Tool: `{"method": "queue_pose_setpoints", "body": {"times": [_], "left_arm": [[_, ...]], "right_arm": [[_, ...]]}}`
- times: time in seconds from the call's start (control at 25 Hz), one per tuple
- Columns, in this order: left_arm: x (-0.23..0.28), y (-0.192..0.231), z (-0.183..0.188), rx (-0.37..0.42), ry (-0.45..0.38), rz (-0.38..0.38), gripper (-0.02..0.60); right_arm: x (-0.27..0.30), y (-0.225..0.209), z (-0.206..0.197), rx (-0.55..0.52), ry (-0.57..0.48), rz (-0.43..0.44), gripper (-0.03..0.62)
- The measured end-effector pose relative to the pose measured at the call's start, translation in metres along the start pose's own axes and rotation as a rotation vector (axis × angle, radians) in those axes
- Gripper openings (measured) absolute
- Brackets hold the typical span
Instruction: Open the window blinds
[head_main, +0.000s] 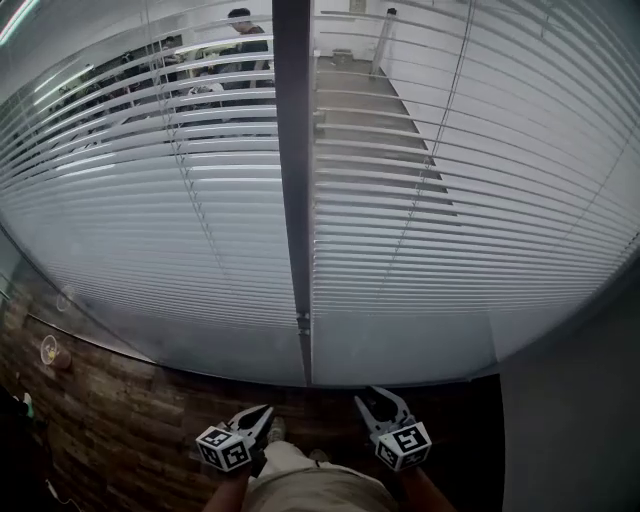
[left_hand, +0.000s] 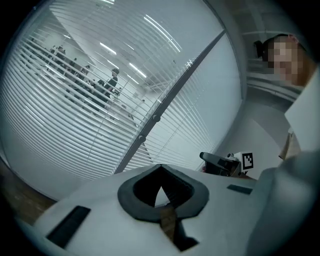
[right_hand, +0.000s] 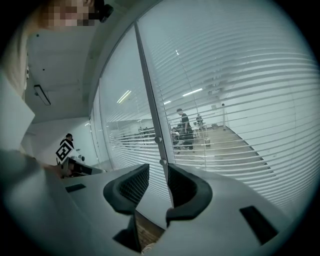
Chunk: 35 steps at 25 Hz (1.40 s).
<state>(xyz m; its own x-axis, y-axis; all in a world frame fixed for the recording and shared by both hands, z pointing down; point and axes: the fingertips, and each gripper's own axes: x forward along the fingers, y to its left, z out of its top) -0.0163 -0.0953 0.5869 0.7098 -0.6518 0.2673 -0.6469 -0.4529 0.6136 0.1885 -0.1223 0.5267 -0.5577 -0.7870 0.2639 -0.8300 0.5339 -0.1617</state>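
Blinds (head_main: 430, 220) cover the glass wall (head_main: 400, 355) ahead. Left tool (head_main: 266, 410) closed, empty. Right tool (head_main: 381, 398) open, empty. Both clear of blinds.

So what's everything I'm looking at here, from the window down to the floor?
blinds: two, white, lowered, one over each glass pane
window post: one, dark grey, upright between the panes
cords: two, pale, one hanging down each blind
people: a few, dark clothes, beyond the glass at upper left
floor: brown wood pattern, below the window
wall: grey, right of the window
trouser leg: one, beige, bottom middle
left tongs: one, black with a black-and-white marker cube, low left, jaws together, empty
right tongs: one, the same colours, low right, jaws apart, empty
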Motion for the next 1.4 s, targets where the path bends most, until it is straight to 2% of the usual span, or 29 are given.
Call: {"method": "queue_pose_setpoints", "body": {"times": [0.24,0.52,0.8,1.08,1.4], "left_arm": [[0.008,0.014,-0.006,-0.015,0.002,0.023,0.012],[0.010,0.005,-0.016,-0.020,0.002,0.020,0.012],[0.007,-0.005,-0.009,-0.034,-0.005,0.027,0.012],[-0.001,-0.001,-0.006,0.007,-0.018,0.020,0.012],[-0.015,0.023,-0.022,0.027,-0.005,0.004,0.012]], "right_arm": [[0.003,-0.014,-0.008,0.008,0.002,-0.011,0.124],[-0.011,-0.017,-0.021,0.050,-0.031,-0.012,0.124],[-0.009,-0.013,-0.002,0.039,-0.050,0.014,0.118],[-0.014,-0.007,0.002,0.021,-0.081,0.001,0.069],[0.003,0.019,-0.024,0.036,-0.066,0.002,0.069]]}}
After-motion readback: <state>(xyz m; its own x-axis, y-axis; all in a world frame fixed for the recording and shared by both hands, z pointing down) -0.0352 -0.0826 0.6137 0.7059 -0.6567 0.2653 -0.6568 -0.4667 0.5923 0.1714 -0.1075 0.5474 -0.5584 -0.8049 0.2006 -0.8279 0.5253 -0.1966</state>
